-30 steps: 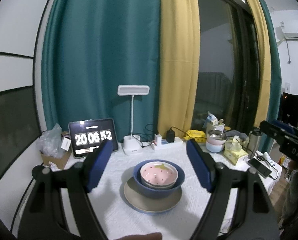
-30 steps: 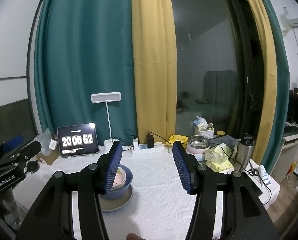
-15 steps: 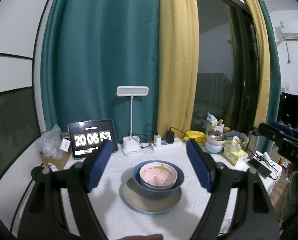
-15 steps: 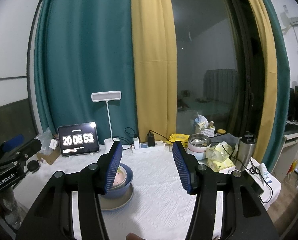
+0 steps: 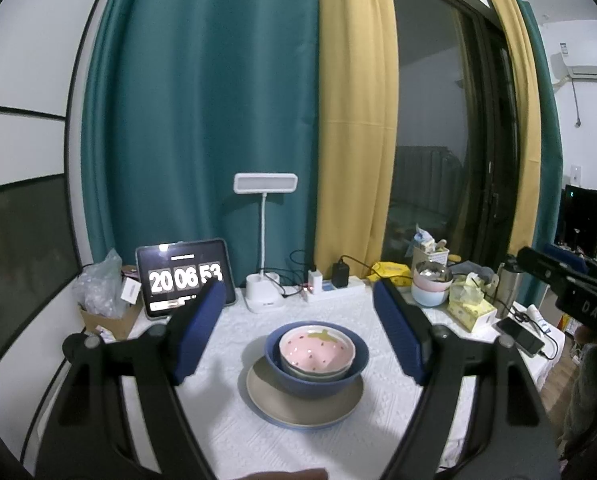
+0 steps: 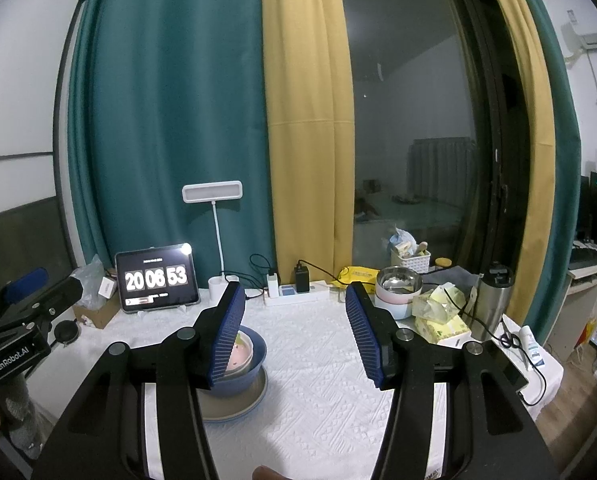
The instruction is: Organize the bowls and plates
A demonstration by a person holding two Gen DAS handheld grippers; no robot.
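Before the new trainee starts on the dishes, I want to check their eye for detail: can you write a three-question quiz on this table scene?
1. True or false: the strawberry bowl sits inside the blue bowl.
2. What lies under the blue bowl? A) a beige plate B) a tissue box C) the bare tablecloth
3. Fill in: the left gripper and the right gripper both have jaws that are ____ and hold nothing.

Key
1. True; the pink bowl nests in the blue one.
2. A; the beige plate carries the stack on the white tablecloth.
3. Open.
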